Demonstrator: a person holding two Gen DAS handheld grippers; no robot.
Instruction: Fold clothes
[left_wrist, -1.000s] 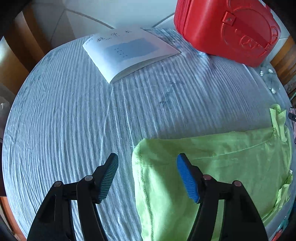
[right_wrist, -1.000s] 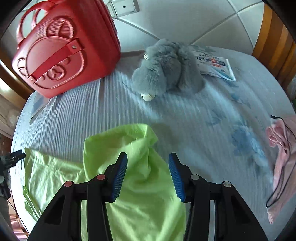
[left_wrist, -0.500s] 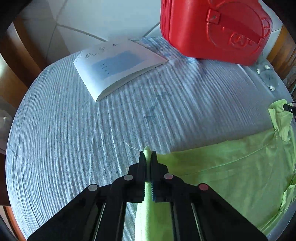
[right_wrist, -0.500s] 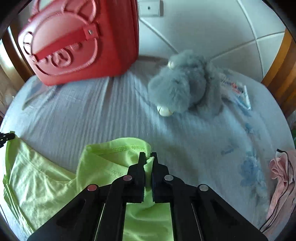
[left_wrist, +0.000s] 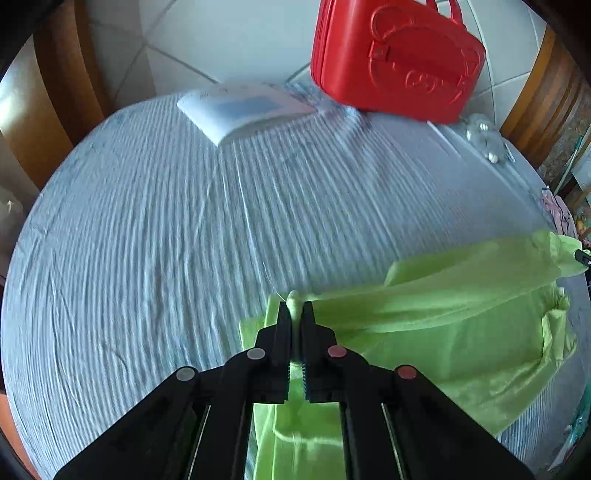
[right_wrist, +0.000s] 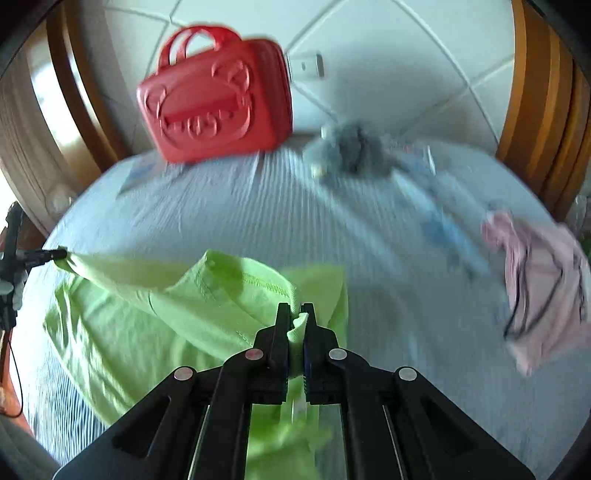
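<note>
Left gripper (left_wrist: 295, 314): two black plastic arms converging forward into narrow fingers (left_wrist: 282, 332) whose inner faces carry ribbed blue pads, with round pivot caps on top, pale grey on one arm and dull red on the other. Right gripper (right_wrist: 295, 314): the same black linkage and blue ribbed pads, with grey and reddish caps along both arms.

I'm over a bed (left_wrist: 147, 229) with a ribbed pale blue sheet (right_wrist: 258, 221), faint blue flower print on its right side. White wall (left_wrist: 236, 40) behind, big tiles set diagonally with grey grout, a white socket (right_wrist: 308, 66) on it. Orange-brown wooden posts (right_wrist: 535, 110) stand at both sides of the bed's head. Bright daylight comes in from my left, glare on the wood (left_wrist: 22, 107) there. Both views are motion-blurred.
</note>
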